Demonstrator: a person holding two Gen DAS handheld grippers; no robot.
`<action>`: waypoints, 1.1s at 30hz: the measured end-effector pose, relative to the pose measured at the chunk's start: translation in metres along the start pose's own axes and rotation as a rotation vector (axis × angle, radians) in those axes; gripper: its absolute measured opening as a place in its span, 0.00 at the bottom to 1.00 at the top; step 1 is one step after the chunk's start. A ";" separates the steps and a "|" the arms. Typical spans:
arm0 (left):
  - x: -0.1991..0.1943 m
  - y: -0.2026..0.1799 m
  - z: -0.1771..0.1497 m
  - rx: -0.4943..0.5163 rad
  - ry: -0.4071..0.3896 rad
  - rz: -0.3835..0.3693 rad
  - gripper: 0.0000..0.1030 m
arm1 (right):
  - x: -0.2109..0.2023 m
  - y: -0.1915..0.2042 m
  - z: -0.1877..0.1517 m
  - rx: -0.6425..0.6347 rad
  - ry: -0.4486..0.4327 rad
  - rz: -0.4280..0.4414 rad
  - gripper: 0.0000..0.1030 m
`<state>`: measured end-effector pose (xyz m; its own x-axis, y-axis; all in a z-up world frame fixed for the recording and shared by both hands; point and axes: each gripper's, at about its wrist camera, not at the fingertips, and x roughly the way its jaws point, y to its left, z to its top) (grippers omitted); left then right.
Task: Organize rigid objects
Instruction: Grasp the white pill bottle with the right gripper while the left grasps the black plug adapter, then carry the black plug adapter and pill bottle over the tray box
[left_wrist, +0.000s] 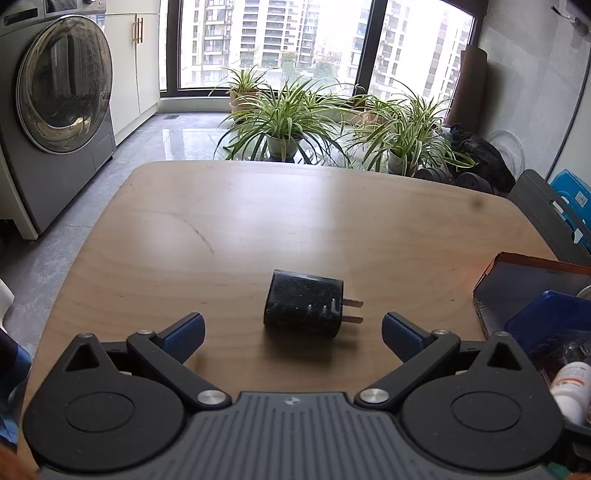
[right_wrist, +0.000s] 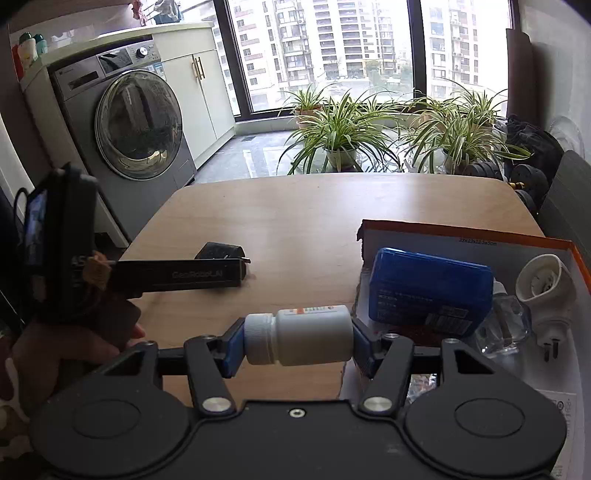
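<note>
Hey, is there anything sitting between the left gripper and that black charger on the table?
Nothing visible. The left gripper is open, and the black charger lies on bare table just ahead of the fingertips, its prongs pointing right. The cardboard box stands off to the right, clear of that path.

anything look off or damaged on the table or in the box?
Cardboard box: its near-left corner edge looks torn and ragged. Otherwise nothing stands out; black charger lies alone on the table, outside the box.
</note>
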<state>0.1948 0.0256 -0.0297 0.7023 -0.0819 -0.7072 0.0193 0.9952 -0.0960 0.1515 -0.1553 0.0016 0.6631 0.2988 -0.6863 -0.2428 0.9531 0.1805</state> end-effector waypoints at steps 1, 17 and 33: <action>0.003 0.000 -0.001 0.009 0.005 0.001 1.00 | -0.005 -0.003 -0.001 0.002 -0.005 -0.005 0.68; -0.027 -0.007 -0.017 0.062 -0.058 0.018 0.59 | -0.043 -0.030 -0.004 0.065 -0.091 -0.001 0.68; -0.103 -0.046 -0.036 0.044 -0.065 -0.034 0.59 | -0.094 -0.042 -0.030 0.109 -0.151 -0.018 0.68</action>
<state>0.0957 -0.0136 0.0224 0.7452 -0.1130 -0.6572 0.0737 0.9935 -0.0873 0.0785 -0.2247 0.0374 0.7674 0.2775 -0.5781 -0.1570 0.9554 0.2502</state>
